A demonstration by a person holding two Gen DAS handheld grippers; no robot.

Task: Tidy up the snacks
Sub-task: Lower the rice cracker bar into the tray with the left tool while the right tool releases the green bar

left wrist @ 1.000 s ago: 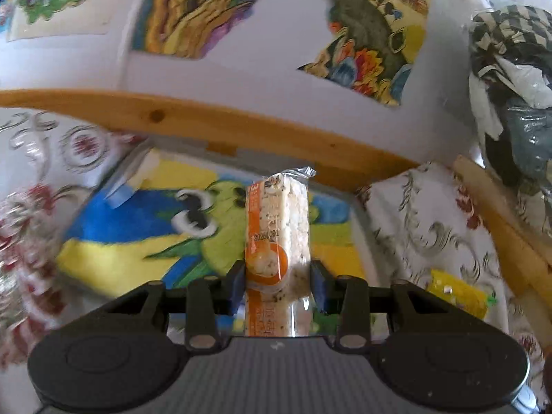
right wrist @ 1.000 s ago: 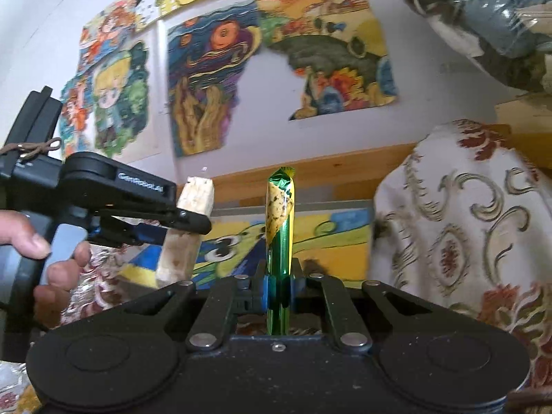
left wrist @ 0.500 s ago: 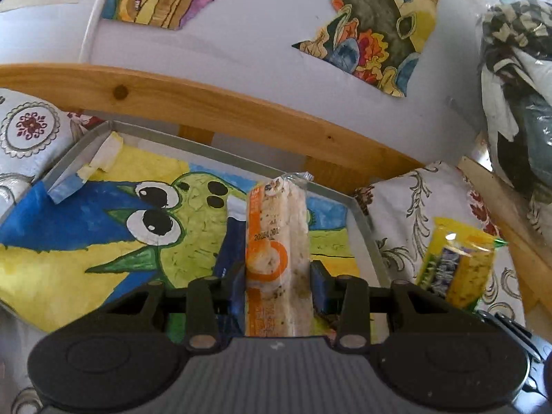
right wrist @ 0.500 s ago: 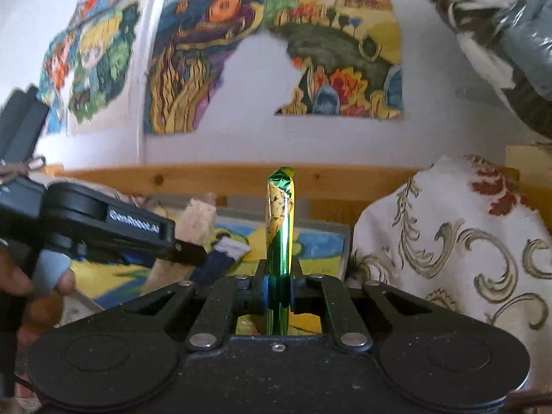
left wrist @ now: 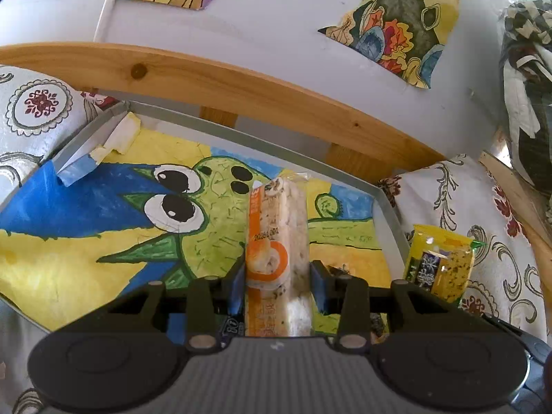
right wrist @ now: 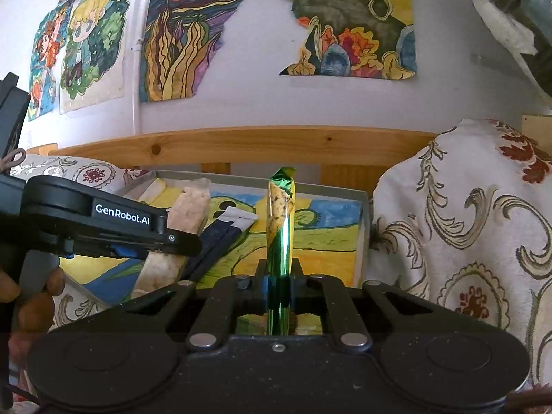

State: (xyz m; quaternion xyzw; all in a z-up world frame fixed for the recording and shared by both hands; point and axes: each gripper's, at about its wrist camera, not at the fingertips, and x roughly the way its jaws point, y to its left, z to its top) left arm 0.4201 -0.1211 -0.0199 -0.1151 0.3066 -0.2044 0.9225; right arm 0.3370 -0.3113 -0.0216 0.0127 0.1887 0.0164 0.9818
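My left gripper [left wrist: 277, 281] is shut on a rice cracker bar [left wrist: 276, 241] in clear wrap with an orange label, held upright over a shallow grey box [left wrist: 241, 138] lined with a green cartoon drawing. In the right wrist view the same rice cracker bar [right wrist: 188, 210] and the left gripper [right wrist: 162, 241] hang over the grey box [right wrist: 358, 214]. My right gripper [right wrist: 279, 281] is shut on a thin green-and-yellow snack packet [right wrist: 281, 220], seen edge-on. That green-and-yellow snack packet [left wrist: 440, 262] shows at the box's right side in the left wrist view. A dark blue packet [right wrist: 220, 234] lies in the box.
A wooden rail [left wrist: 241, 93] runs behind the box, below a white wall with colourful drawings [right wrist: 348, 24]. Patterned cloth [right wrist: 465, 207] bulges to the right of the box and patterned cloth [left wrist: 38, 110] lies at its left. A hand [right wrist: 31, 296] grips the left tool.
The left gripper has moved forward and down over the box with the rice cracker bar. The right gripper has come closer to the box with its packet. Both grips are unchanged.
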